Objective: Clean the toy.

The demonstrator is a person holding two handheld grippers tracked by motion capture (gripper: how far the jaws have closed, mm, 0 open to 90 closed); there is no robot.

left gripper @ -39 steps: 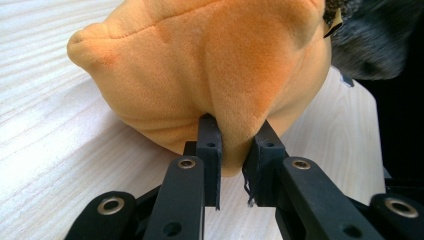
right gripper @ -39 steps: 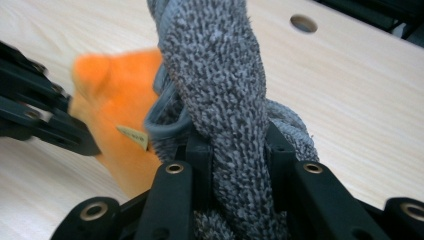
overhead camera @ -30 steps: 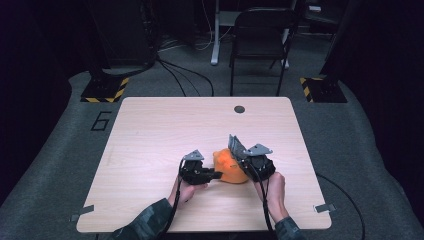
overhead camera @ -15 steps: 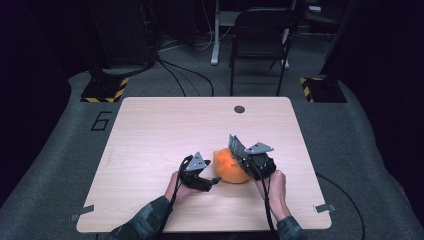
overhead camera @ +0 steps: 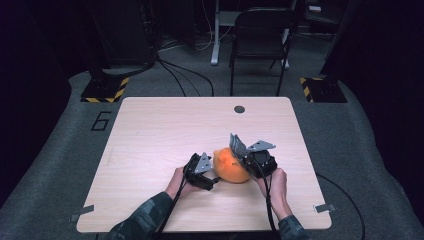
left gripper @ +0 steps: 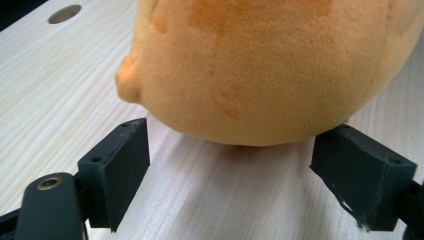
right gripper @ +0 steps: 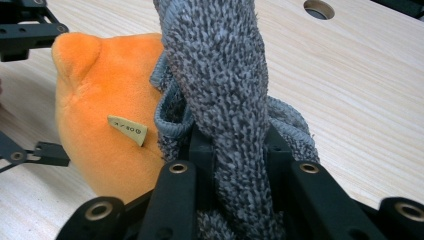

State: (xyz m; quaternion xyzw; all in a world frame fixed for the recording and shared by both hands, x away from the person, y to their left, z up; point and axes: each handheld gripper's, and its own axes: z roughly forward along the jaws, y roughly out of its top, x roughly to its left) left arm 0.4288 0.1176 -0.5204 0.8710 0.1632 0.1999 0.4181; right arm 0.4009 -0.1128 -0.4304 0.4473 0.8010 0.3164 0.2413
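While the left gripper's (left gripper: 245,172) fingers have just spread, flanking the orange plush (left gripper: 260,65), the right gripper's (right gripper: 231,150) clamp grey cloth (right gripper: 220,75).

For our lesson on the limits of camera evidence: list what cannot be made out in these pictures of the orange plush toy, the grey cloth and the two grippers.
- Plush toy: top cut off by the left gripper view's edge.
- Tag on it: print too small to read, right gripper view.
- Grey cloth: upper end cut off there; in the high view, hidden behind the right gripper.
- Left gripper: open jaws too small in the high view.
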